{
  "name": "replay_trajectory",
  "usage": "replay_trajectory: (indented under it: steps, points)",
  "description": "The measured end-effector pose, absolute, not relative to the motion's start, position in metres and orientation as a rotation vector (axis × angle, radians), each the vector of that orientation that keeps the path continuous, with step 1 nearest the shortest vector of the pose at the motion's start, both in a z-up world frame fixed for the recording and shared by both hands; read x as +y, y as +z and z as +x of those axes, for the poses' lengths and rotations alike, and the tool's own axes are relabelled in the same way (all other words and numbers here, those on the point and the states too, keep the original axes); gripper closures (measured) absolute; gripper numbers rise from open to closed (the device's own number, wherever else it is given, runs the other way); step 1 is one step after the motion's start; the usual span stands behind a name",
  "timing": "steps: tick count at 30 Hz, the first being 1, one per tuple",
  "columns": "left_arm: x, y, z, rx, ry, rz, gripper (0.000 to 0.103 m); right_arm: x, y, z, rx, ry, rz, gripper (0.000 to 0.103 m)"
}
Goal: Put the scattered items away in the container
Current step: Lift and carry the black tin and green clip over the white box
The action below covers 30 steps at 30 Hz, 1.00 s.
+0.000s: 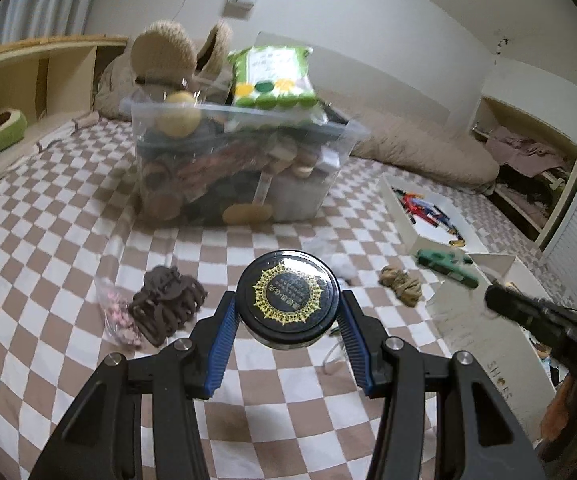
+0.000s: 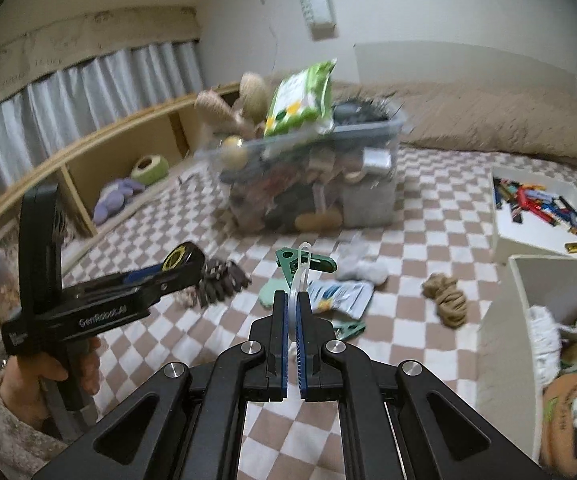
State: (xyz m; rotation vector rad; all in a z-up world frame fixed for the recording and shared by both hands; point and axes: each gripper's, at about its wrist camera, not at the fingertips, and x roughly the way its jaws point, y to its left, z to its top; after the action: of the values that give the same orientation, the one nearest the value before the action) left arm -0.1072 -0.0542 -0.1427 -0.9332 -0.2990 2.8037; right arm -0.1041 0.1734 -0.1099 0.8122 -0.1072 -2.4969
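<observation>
Checkered bedding point(image 1: 68, 208) was spread beneath both tools. A round black jar with a gold-patterned lid point(image 1: 287, 299) was pinched between the blue pads of the left gripper point(image 1: 287, 320) and held above the cloth. Ahead of that gripper, well beyond the jar, a clear plastic container point(image 1: 244, 164) was seen, already heaped with items, a green packet point(image 1: 274, 76) lying on top. Just left of the left gripper's fingers a dark brown hair claw point(image 1: 166, 304) lay on the cloth; to their right a knot of tan twine point(image 1: 400, 280) was found. The right gripper point(image 2: 293, 316) was pressed nearly together on a thin clear plastic clip point(image 2: 300, 276), which stood upright between its pads. Beyond its tips a green clothes peg point(image 2: 308, 262) and a white sachet point(image 2: 340, 296) were scattered, the container point(image 2: 312, 184) farther ahead.
</observation>
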Motion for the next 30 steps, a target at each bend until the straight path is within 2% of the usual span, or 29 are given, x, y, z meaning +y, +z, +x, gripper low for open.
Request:
replay_trajectory:
  steps: [19,25,30]
  points:
    - [-0.032,-0.096,-0.072,-0.261,2.754,-0.720,0.053,0.288,-0.031,-0.066,-0.318,-2.747,0.536,0.099]
    - [-0.020,-0.086,-0.064,-0.240,2.726,-0.679,0.053,0.325,-0.031,-0.064,-0.390,-2.820,0.550,0.099]
    - [-0.004,-0.082,-0.057,-0.196,2.695,-0.661,0.053,0.342,-0.044,-0.072,-0.380,-2.843,0.666,0.099]
